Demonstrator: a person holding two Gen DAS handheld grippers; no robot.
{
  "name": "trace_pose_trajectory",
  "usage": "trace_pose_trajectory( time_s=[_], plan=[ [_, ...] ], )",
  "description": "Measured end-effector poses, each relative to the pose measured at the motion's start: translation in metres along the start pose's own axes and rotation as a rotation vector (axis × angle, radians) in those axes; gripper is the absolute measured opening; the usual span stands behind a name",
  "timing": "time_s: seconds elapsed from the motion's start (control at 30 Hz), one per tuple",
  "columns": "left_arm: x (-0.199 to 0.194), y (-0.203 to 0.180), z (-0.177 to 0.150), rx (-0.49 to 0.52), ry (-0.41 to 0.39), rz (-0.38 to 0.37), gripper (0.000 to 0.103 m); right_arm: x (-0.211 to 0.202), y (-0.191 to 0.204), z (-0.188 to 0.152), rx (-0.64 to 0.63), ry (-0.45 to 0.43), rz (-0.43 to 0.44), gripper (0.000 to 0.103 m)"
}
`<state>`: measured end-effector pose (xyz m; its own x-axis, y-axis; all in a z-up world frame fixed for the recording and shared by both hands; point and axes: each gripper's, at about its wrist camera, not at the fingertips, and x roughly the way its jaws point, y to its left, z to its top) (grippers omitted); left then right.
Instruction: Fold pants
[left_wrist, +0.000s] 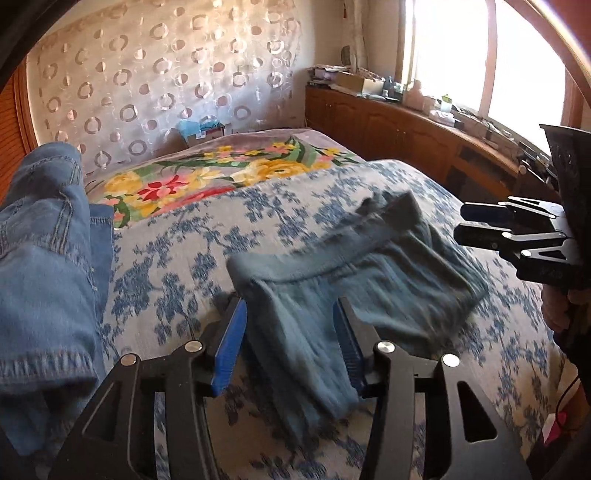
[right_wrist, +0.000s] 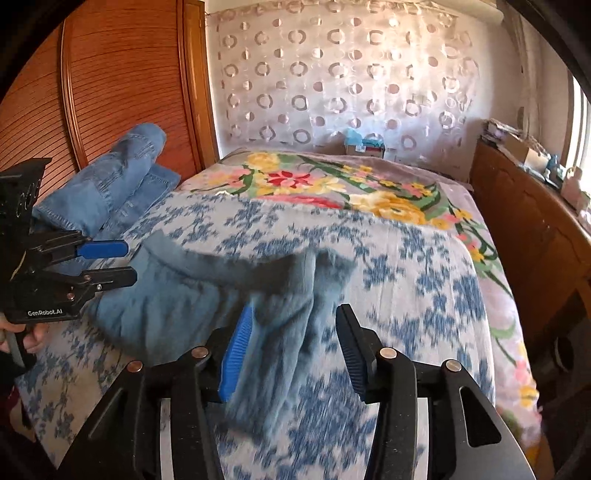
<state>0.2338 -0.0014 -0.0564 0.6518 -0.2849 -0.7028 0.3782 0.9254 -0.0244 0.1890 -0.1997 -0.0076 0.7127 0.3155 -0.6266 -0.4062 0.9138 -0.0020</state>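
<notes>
Blue-padded fingers (left_wrist: 227, 345) of our left gripper (left_wrist: 290, 347) and right gripper (right_wrist: 291, 352) hang released above the grey-blue knit pants (left_wrist: 354, 266), crumpled on the blue-flowered bed cover (left_wrist: 177, 266), probably about to flatten them; folded denim jeans (left_wrist: 44, 258) lie beside.

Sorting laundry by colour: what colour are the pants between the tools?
Muted grey-blue pants, plain, no pattern; clearest in the left wrist view.

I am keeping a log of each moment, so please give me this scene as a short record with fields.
surface: bed with blue floral cover
item being folded: grey-blue pants, crumpled, blurred by motion
left gripper: open, pants between its fingers
right gripper: open, over the pants
other garment: denim jeans, lying on the bed's left side
fold state: not yet neat
</notes>
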Motion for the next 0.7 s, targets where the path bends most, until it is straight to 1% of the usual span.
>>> trace_pose_trajectory(
  time_s=[0.13,0.33,0.7],
  plan=[
    [-0.008,-0.006,-0.014,0.003,0.02,-0.019,0.05,-0.009,0.004,-0.013,0.003,0.025,0.018,0.049],
    [-0.012,-0.008,-0.03,-0.001,0.055,-0.024,0.05,-0.013,0.01,-0.028,0.003,0.057,0.032,0.049],
    [-0.015,-0.004,-0.046,-0.007,0.079,-0.011,0.05,0.0,0.012,-0.036,-0.014,0.126,0.027,0.049]
  ],
)
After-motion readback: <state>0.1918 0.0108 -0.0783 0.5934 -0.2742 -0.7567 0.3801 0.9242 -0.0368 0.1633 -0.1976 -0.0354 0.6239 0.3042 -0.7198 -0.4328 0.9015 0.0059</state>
